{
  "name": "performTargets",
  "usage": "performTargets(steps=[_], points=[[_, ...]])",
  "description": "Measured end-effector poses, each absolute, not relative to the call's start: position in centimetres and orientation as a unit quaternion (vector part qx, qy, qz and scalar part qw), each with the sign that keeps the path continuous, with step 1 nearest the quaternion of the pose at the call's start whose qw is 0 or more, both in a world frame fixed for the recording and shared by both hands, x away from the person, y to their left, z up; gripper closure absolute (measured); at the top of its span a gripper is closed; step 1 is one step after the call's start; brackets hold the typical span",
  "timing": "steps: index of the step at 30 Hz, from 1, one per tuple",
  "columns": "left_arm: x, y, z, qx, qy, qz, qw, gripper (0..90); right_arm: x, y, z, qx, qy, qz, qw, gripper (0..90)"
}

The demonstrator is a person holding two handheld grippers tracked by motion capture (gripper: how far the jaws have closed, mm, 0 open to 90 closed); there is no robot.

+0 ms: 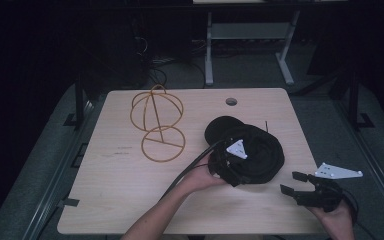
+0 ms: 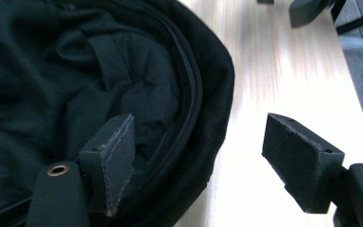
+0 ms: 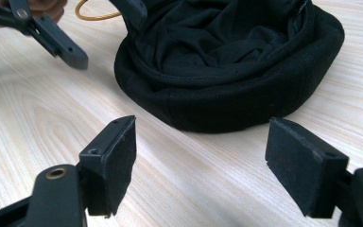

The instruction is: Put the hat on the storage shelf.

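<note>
Lying crown-down near the right half of the pale wooden counter [image 1: 130, 200]: a black hat [image 1: 260, 155], hollow turned upward like a shallow bowl. Inside that hollow, rumpled black lining and a dark seam band running round under the brim; nothing else seen in it. No label, brand mark or readable writing made out on the fabric. Just behind it, touching or overlapping its far edge, a flat black round piece [image 1: 220, 127]; which of the two, cannot tell.

Hanging over the near left rim of the hat: left gripper [image 2: 196, 156], jaws spread wide, one jaw over the lining inside the hollow, the other outside over bare wood, the brim between them. Pads not pressing the cloth. Grey three-cornered plate on top, cable trailing back along the forearm.

Held near the counter's front right corner, well apart from the hat: right gripper [image 3: 198, 161], jaws spread, only bare wood grain between the pads, pointing toward the hat's outer wall.

Standing apart toward the far left: a gold wire stand [image 1: 156, 122], a rounded cage above a ringed base. Farther back, a small round hole [image 1: 231, 101] in the wood. Faint dark marks left of the ring base, too small to read.
</note>
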State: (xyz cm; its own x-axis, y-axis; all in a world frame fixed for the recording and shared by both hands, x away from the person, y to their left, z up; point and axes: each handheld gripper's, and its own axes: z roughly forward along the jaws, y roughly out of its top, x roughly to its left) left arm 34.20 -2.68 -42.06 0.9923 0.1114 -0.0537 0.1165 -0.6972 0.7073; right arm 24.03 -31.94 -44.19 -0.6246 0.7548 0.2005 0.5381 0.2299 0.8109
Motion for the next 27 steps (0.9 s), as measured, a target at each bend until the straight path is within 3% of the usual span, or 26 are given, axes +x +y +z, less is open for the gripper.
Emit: performTargets(steps=[14, 27], points=[[34.6, -4.5, -43.4, 0.945, 0.037, -0.01, 0.325, 40.4, 24.1, -31.8, -44.3, 0.413, 0.778, 0.459, 0.113, 25.0], [34.2, -5.7, -44.5, 0.96, 0.017, 0.033, 0.277, 51.1, 24.0, -31.9, -44.2, 0.411, 0.778, 0.461, 0.115, 25.0]])
